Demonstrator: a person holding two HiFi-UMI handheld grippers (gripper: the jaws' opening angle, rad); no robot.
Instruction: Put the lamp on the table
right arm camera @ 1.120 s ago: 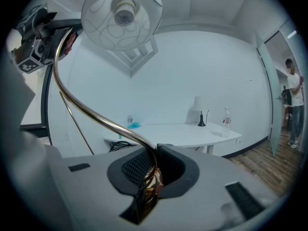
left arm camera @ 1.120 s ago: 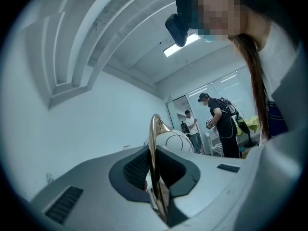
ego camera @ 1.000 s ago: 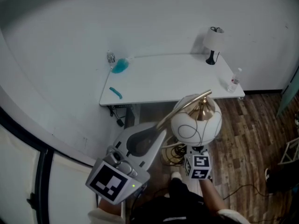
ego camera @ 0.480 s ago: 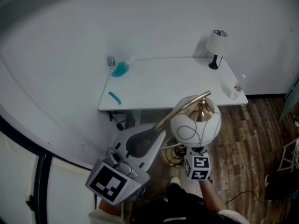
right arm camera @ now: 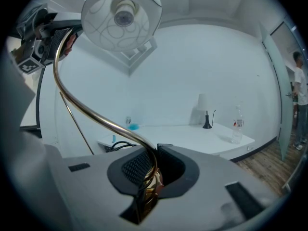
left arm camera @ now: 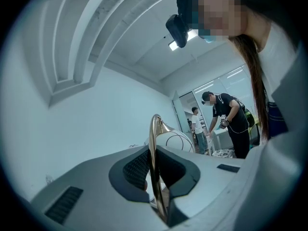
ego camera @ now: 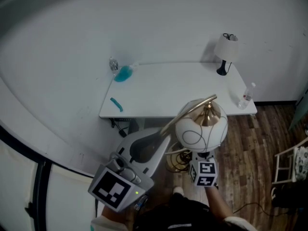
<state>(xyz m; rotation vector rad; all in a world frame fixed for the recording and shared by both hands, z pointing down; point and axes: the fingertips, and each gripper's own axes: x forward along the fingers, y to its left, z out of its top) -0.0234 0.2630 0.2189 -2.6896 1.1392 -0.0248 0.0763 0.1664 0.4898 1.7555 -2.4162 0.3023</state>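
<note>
Lamp, white globe shade on curved brass stem point(ego camera: 201, 131): carried in air over brown wood-plank floor point(ego camera: 250, 143), just short of white bench point(ego camera: 178, 88). Left hand-held gripper point(left arm camera: 155, 174) clenched on stem's arch, likely steadying top-heavy globe. Right hand-held gripper point(right arm camera: 153, 172) clenched on stem's lower end, likely bearing weight. Bench middle offers landing room; small white-shaded table lamp point(ego camera: 225, 49), clear plastic bottle point(ego camera: 246, 94), blue object point(ego camera: 123, 72) sit at edges. Plain white walls point(ego camera: 168, 23).

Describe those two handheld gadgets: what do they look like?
The left gripper and right gripper are smooth grey shells with black textured pads inside. Each carries a cube with black-and-white square markers; the left one shows a small green light.
</note>
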